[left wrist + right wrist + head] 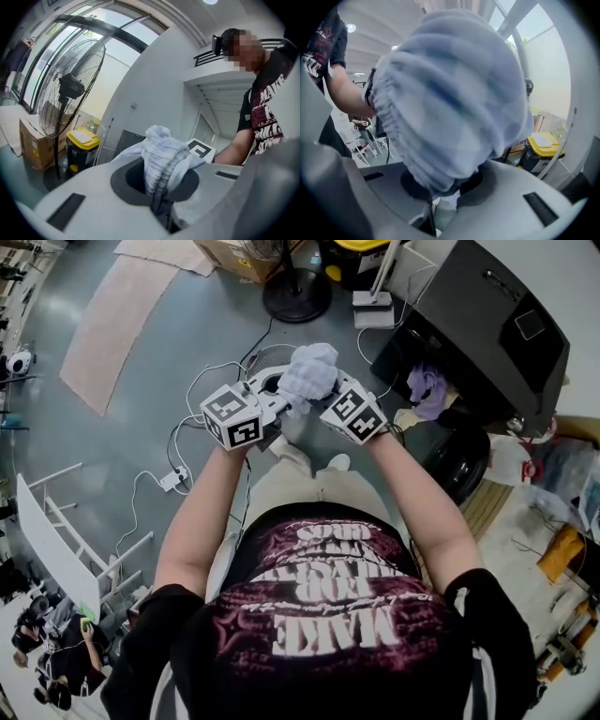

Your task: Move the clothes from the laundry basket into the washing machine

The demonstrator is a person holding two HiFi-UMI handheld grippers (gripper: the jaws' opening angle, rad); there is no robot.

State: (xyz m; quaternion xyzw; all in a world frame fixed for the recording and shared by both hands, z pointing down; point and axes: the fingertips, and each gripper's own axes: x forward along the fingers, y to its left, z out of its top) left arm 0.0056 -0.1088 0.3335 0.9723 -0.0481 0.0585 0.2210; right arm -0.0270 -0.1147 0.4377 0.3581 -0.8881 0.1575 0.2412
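Garment (307,374), a pale blue-white piece bunched into a soft ball, sits directly between the two sets of tongs and a little beyond their tips, held up in the air in front of the person. The left tongs (158,202) are pressed together on a gathered, ribbed fold of it, which rises straight out of their tips. The right tongs (437,206) pinch the cloth from the opposite side, and the bulk of the bundle billows over them and fills most of the right gripper view. Crumpled like this, the garment shows no clear long axis; it spans the short gap from one set of tongs to the other.

A dark boxy machine (487,310), probably the washer, stands beyond and to the right of the right tongs, with a purple cloth (427,385) at its lower edge. That side matters: the right hand is the nearer one, so the bundle would have to travel rightward and away from the person. I cannot tell where the opening lies.
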